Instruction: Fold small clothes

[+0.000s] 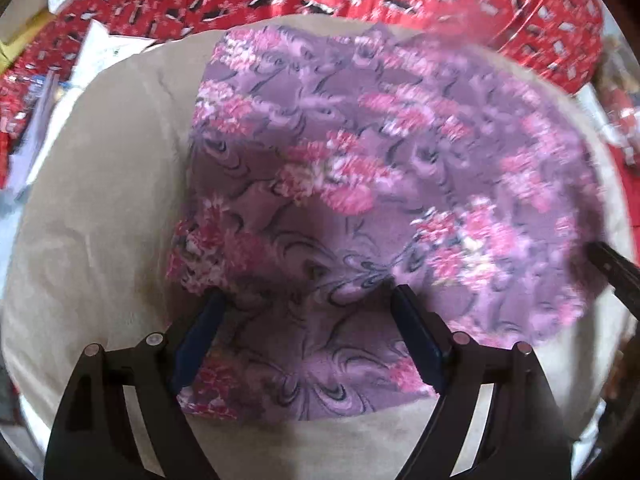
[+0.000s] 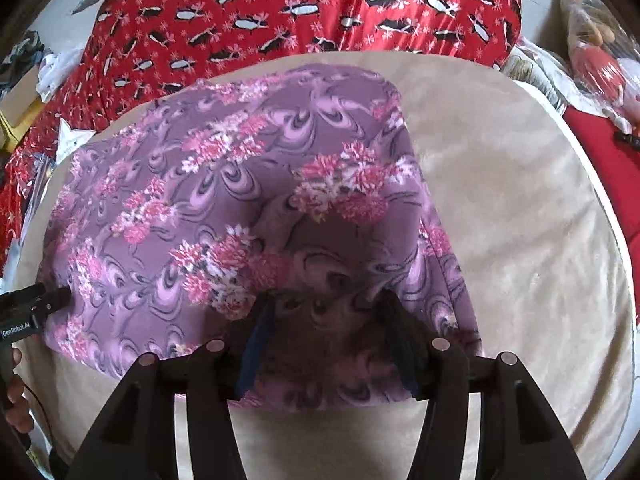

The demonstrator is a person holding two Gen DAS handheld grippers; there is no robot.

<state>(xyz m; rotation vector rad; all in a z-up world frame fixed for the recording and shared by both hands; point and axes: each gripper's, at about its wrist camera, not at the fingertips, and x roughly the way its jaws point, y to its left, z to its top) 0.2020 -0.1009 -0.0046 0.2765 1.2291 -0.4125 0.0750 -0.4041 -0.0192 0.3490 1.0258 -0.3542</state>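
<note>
While the purple flowery cloth (image 1: pixel 360 168) lies spread on the tan cushion (image 1: pixel 100 208), both grippers point down at its near edge. The left gripper (image 1: pixel 308 300) has its jaws wide apart, and the near edge of the cloth runs between them. The blue pads (image 1: pixel 200 340) stand on each side of the cloth but do not squeeze it, as far as I can see. This picture is a bit blurry.

The right gripper (image 2: pixel 326 304) also has its jaws apart, not as wide. Cloth sits between them here too, with a small bump of it just past the tips. I see no pinch on it. In the right camera, the left gripper (image 2: pixel 44 300) shows at the far left, touching or just beside the cloth's left side, with a hand (image 2: pixel 16 392) below it.

Beyond the jaws, past the cushion, is a red sheet with black and white shapes (image 2: pixel 280 12). Off to the right lies a bag with a toy (image 2: pixel 596 60).

I think the folding is only partly done. The cloth looks like a flat, fairly neat shape, maybe folded once already, but I cannot tell for sure. It is still big and wide. A likely next step is to pinch the near edge with both grippers and lift it over to the far edge.
</note>
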